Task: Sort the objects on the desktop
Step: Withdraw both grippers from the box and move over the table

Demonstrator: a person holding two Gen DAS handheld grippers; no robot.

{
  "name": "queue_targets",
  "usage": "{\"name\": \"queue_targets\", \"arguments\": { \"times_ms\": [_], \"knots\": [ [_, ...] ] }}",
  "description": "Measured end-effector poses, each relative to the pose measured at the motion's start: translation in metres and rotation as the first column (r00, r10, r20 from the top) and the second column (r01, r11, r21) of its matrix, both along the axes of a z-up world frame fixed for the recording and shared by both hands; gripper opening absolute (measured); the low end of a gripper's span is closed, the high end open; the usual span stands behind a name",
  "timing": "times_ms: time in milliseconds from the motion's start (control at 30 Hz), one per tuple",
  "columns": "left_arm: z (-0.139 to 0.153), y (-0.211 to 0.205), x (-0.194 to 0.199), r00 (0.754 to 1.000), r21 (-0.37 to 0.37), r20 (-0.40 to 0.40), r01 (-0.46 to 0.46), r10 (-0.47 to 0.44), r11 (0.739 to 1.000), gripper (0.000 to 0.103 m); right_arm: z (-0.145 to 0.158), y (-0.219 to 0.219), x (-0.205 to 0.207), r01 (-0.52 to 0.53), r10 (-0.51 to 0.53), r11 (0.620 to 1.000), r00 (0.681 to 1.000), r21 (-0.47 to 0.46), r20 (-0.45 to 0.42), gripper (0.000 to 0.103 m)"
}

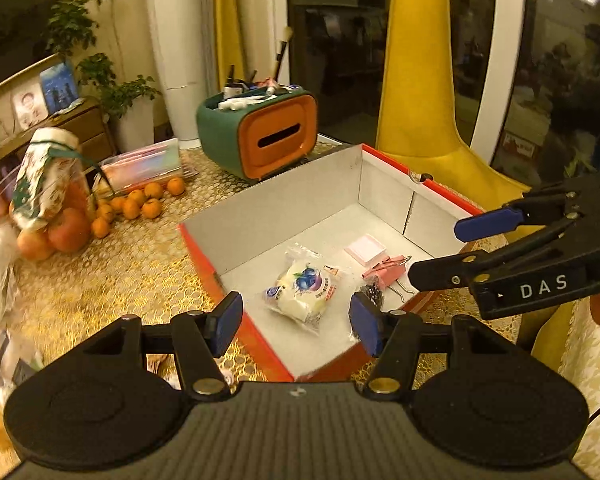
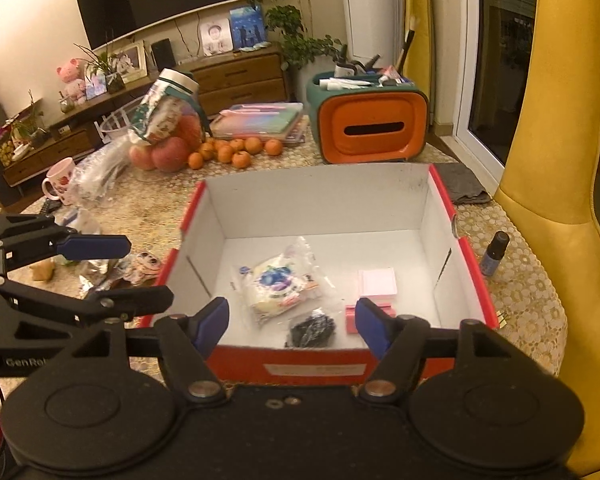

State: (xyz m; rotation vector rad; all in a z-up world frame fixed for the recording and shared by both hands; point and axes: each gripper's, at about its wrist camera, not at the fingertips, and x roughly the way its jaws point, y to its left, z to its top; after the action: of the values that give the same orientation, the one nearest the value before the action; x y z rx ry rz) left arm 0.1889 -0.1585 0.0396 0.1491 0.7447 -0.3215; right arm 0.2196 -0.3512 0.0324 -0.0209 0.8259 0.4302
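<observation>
Red-walled cardboard box (image 2: 472, 264) with white interior sits on the gold lace tablecloth (image 2: 532, 304), holding a blueberry snack packet (image 2: 278, 286), a pink sticky-note pad (image 2: 378, 282), a pink binder clip (image 1: 388, 267) and a small bag of black bits (image 2: 312, 330), all lying apart near the front wall. My left gripper (image 1: 296, 322) hovers over the box's front-left corner, jaws spread wide and holding nothing; my right gripper (image 2: 290, 326) hovers at the front wall, likewise wide open and empty. Outside the box: a small blue bottle (image 2: 496, 254) upright just beside the right wall, a green-orange organiser (image 2: 370, 124) behind, and tangerines (image 2: 236, 150) beside it.
</observation>
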Motion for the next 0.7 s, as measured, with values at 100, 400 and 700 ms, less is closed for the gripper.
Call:
{"name": "queue_targets", "arguments": {
  "times_ms": [100,400,700],
  "knots": [
    [0.003,0.011,-0.012,1.0,-0.011,0.021,-0.017,0.017,1.0,0.058,0.003,0.004,-0.009,-0.003,0.003,1.0,1.0,0.007,0.013,0.07],
    [0.002,0.045,-0.048,0.998,-0.054,0.04,-0.05,0.053,0.997,0.068,0.007,0.026,-0.044,-0.041,0.039,0.999,0.997,0.028,0.074,0.071],
    [-0.004,0.092,-0.083,0.992,-0.102,0.06,-0.107,0.113,0.989,0.07,0.002,0.066,-0.078,-0.096,0.091,0.995,0.984,0.03,0.154,0.074]
  ]
}}
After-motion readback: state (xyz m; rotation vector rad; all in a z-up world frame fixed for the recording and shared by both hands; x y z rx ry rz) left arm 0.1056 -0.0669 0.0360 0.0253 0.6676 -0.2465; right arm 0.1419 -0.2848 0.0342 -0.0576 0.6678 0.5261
